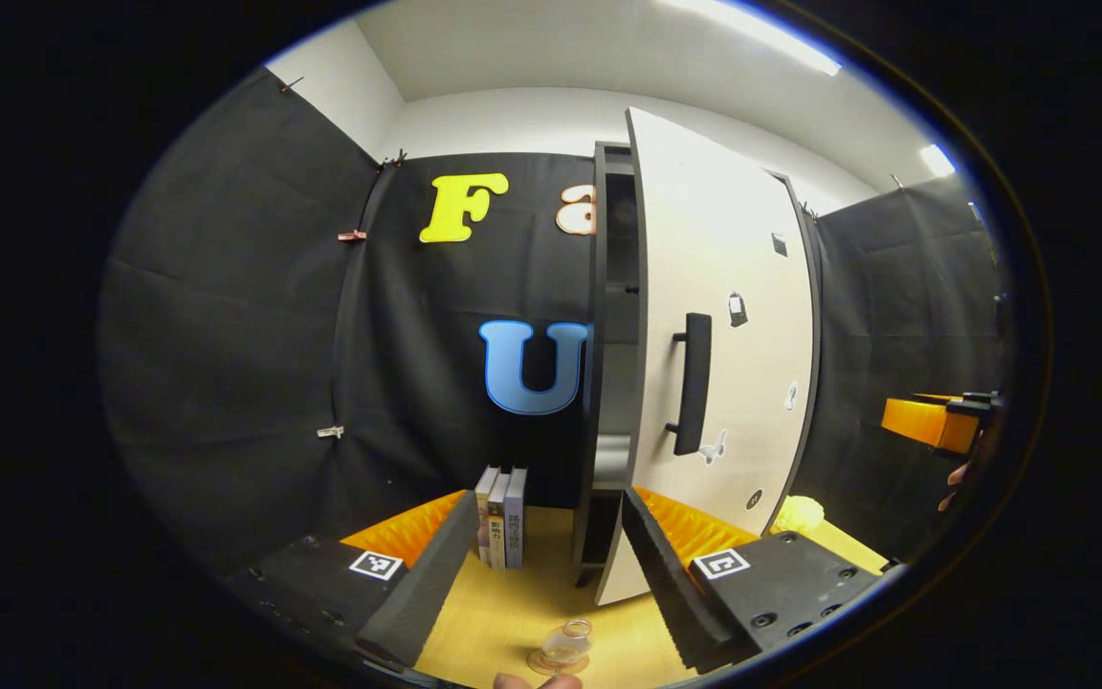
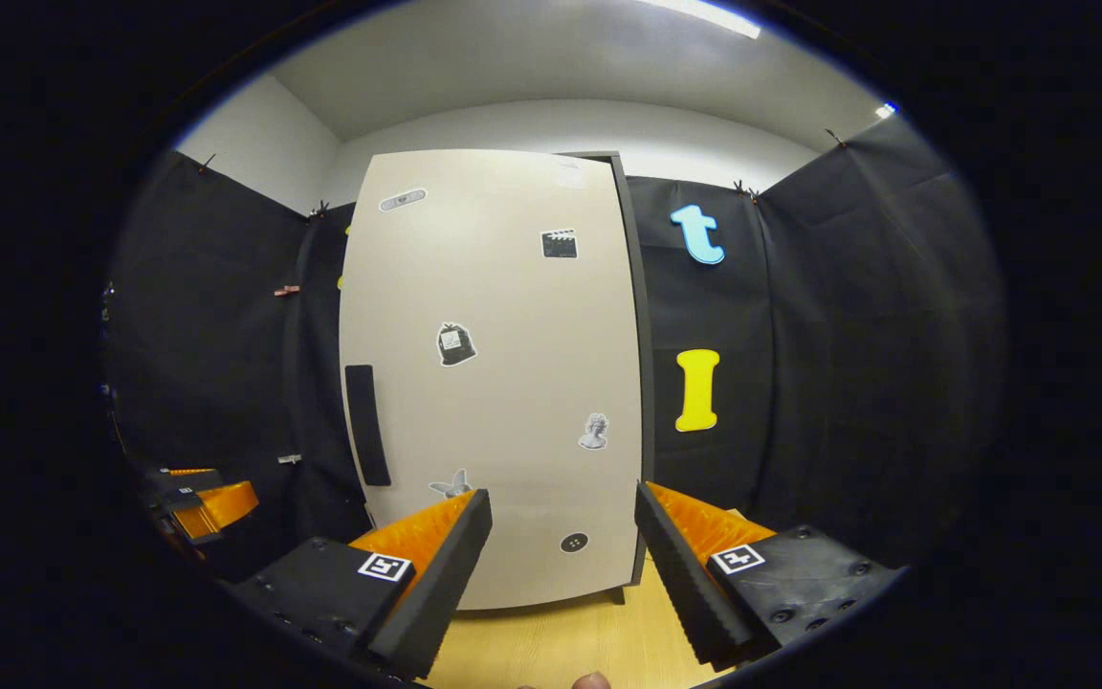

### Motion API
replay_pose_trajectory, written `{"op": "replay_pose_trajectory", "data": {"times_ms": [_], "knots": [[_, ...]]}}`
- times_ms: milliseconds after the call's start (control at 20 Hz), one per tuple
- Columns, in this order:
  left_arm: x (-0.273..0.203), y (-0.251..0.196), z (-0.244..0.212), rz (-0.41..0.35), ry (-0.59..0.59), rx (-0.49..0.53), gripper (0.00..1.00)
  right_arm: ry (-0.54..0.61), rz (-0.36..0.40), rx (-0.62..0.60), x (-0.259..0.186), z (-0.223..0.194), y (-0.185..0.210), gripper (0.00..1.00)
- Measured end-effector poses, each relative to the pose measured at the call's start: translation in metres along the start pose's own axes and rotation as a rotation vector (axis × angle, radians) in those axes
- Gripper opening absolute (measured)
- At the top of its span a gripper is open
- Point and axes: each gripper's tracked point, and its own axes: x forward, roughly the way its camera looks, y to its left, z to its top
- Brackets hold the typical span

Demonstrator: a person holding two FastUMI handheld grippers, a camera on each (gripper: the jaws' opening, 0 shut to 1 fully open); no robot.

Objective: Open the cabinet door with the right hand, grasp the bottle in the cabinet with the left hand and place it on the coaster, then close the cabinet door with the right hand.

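Note:
The tall cabinet point(image 1: 608, 239) stands ahead with its cream door point(image 1: 733, 316) ajar, so a dark strip of the inside shows; the door's black bar handle point(image 1: 693, 383) faces me. A small clear bottle point(image 1: 567, 641) stands upright on a round coaster point(image 1: 539, 662) on the table, just below my left gripper point(image 1: 547, 498), which is open and holds nothing. In the right gripper view the door point(image 2: 503, 383) and its handle point(image 2: 366, 424) face my right gripper point(image 2: 562, 493), which is open and a short way off. The right gripper point(image 1: 938, 421) also appears far right in the left gripper view.
Three books point(image 1: 501, 517) stand upright on the wooden table point(image 1: 503, 612) left of the cabinet. A yellow object point(image 1: 797, 515) lies by the cabinet's right foot. Black cloth walls close in all around. The left gripper point(image 2: 197, 502) is low at the left of the right gripper view.

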Motion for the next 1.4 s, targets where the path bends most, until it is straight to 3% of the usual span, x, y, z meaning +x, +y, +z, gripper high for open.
{"op": "replay_pose_trajectory", "data": {"times_ms": [1400], "knots": [[-0.013,-0.014,0.019,-0.014,-0.046,0.08,0.95,0.002,-0.011,-0.064,-0.024,-0.01,-0.006,0.98]]}}
